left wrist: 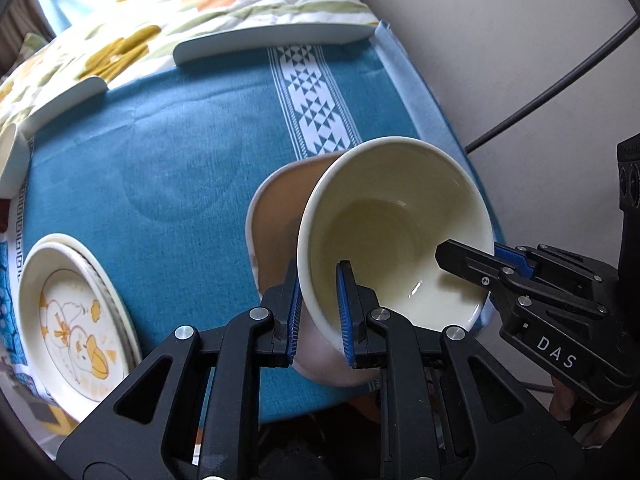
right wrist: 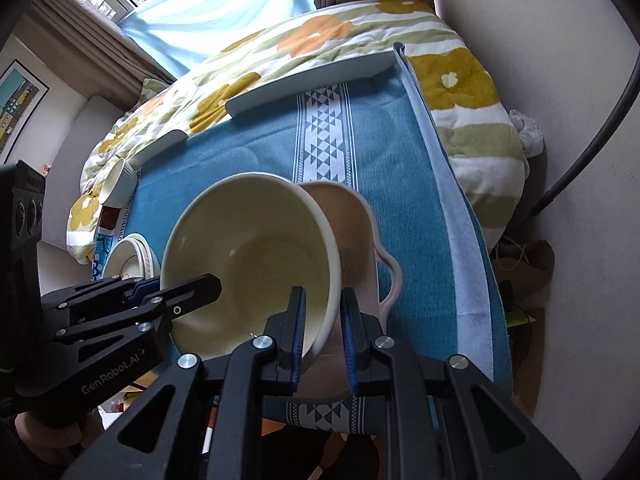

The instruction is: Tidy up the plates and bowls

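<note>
Left gripper (left wrist: 318, 312) clamped on cream bowl (left wrist: 400, 232) rim, angled steeply down | right gripper (right wrist: 322, 336) likewise

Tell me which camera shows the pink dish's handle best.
The right wrist view: the pink dish shows its looped handle clear against the blue cloth, right of the cream bowl. In the left wrist view the dish sits mostly behind the bowl, and no handle shows.

- The cream bowl (left wrist: 396, 232) is hiding most of the pink dish (left wrist: 276, 216) lying just beyond the left claw (left wrist: 320, 312).
- Far left of that claw, the frame edge is cutting off a small white cup (left wrist: 10, 160).
</note>
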### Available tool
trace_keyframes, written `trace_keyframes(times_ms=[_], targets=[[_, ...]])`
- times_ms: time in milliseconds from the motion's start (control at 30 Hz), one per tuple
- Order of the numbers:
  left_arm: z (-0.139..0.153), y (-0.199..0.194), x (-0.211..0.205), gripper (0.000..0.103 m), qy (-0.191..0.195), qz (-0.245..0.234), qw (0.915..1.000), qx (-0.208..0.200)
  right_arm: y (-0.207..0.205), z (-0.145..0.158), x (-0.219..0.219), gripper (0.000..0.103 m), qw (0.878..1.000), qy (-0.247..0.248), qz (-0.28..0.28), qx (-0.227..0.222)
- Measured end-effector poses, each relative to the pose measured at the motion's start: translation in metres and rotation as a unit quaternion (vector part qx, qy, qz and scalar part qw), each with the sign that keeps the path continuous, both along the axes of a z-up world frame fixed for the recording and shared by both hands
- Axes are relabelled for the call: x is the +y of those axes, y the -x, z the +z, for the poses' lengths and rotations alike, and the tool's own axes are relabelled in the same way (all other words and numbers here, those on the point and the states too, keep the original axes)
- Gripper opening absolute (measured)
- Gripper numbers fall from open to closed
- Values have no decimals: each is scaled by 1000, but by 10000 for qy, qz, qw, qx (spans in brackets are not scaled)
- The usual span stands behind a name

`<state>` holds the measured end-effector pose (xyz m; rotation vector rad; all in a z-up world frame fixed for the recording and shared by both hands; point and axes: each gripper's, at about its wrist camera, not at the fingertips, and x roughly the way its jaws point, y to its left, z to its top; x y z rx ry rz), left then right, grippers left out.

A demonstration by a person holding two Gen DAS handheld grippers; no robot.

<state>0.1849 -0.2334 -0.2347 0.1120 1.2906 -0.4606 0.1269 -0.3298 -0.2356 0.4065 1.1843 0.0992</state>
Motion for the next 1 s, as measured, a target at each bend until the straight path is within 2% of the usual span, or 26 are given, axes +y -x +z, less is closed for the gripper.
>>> trace_keyframes(times_ms=[533,1000], targets=[[-28,-10,-17,14,-683,-433,9967,-46,-5,-28,3,16,9992,15,-57,386],[-33,-6,-18,14,-780,-514,9955,-157,-2,-27,1,16,9992,16,-166,350]])
